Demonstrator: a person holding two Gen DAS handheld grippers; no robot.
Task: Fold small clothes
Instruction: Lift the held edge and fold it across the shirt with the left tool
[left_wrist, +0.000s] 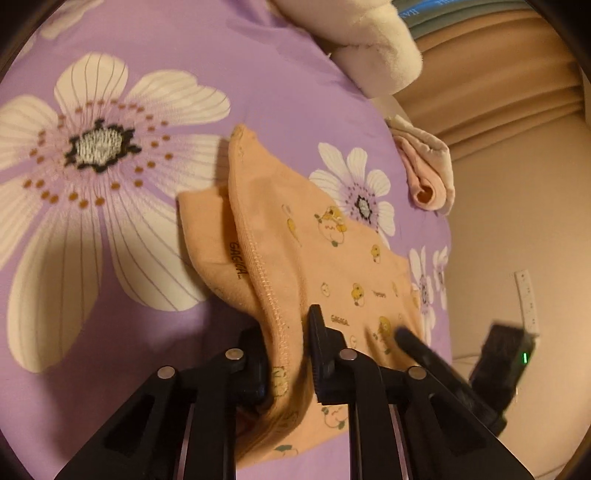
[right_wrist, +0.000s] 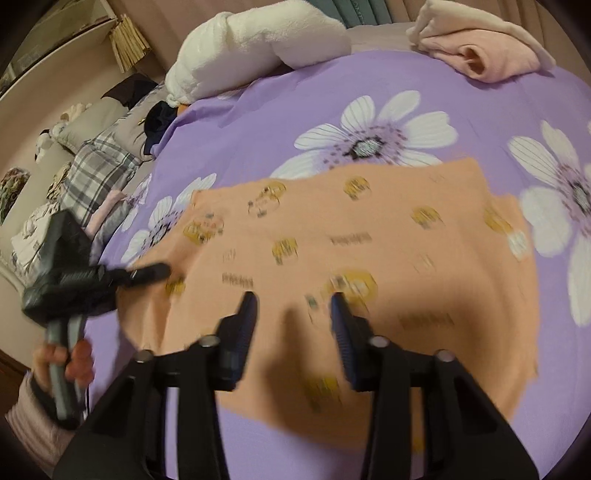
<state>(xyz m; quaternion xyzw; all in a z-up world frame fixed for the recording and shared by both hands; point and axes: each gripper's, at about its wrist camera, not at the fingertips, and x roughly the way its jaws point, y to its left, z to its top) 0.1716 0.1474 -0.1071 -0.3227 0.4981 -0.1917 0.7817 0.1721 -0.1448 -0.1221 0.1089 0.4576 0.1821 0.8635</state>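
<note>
A small orange garment (left_wrist: 332, 266), printed with little yellow cartoon figures, lies on a bed covered by a purple sheet (left_wrist: 155, 44) with large white flowers. No box, basket or other container is in view; the clothes sit directly on the bed.

The left hand-held gripper (left_wrist: 288, 354) is clenched on a stitched hem of the orange garment, its two black fingers pressing a bunched fold of cloth between them. From that grip the fabric runs away ahead of the fingers, one flap turned over so a second layer shows on the left.

The right hand-held gripper (right_wrist: 293, 325) hovers over the garment's spread middle. Its jaws stand partly apart with only flat cloth below the gap, and the view is too blurred to tell whether the tips touch it. Seen from here, the left hand-held gripper reaches onto the garment's left edge, held by a person's hand (right_wrist: 62, 365) in a pale pink sleeve (right_wrist: 33, 424).

Ahead of both grippers there is open purple sheet. Beyond it, at the far edge of the bed, rest a fluffy white blanket (right_wrist: 258, 40) and a folded pink garment (right_wrist: 487, 55). Left of the right gripper, beyond the sheet's edge, lie plaid and grey pillows (right_wrist: 99, 173).
</note>
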